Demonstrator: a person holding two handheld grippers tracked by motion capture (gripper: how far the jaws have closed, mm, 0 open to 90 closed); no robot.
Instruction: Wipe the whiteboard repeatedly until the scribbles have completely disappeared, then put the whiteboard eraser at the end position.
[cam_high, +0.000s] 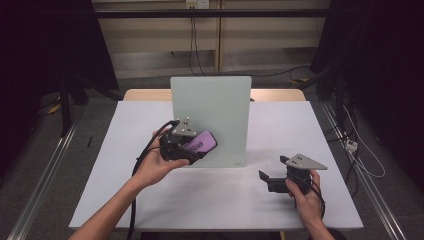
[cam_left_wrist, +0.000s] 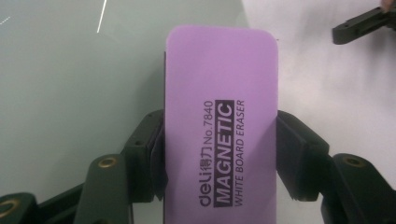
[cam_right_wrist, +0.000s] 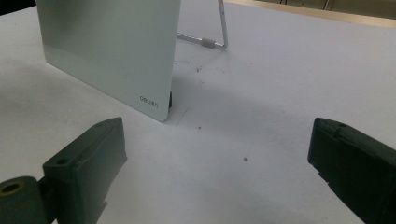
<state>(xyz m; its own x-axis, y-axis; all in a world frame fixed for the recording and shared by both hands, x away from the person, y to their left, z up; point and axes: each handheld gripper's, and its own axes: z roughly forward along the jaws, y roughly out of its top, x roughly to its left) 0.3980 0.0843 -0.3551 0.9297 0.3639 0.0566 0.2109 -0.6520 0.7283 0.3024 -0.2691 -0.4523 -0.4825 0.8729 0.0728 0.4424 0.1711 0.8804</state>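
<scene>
A purple magnetic whiteboard eraser (cam_high: 201, 141) (cam_left_wrist: 222, 126) is clamped between the pads of my left gripper (cam_high: 195, 146) (cam_left_wrist: 219, 154), which is shut on it. The eraser is held against or just in front of the lower left of an upright pale green-white board (cam_high: 212, 115) (cam_left_wrist: 70, 74) (cam_right_wrist: 107, 46) standing on the table. My right gripper (cam_high: 272, 170) (cam_right_wrist: 217, 163) hovers low over the table to the right of the board, open, with nothing between its jaws. Its fingers (cam_left_wrist: 359, 24) also appear at the top right of the left gripper view.
The white table (cam_high: 280, 125) (cam_right_wrist: 261, 93) carries the board, which leans on a metal wire stand (cam_right_wrist: 217, 28) behind it. Cables (cam_high: 360, 155) trail on the floor at right. Dark curtains flank both sides.
</scene>
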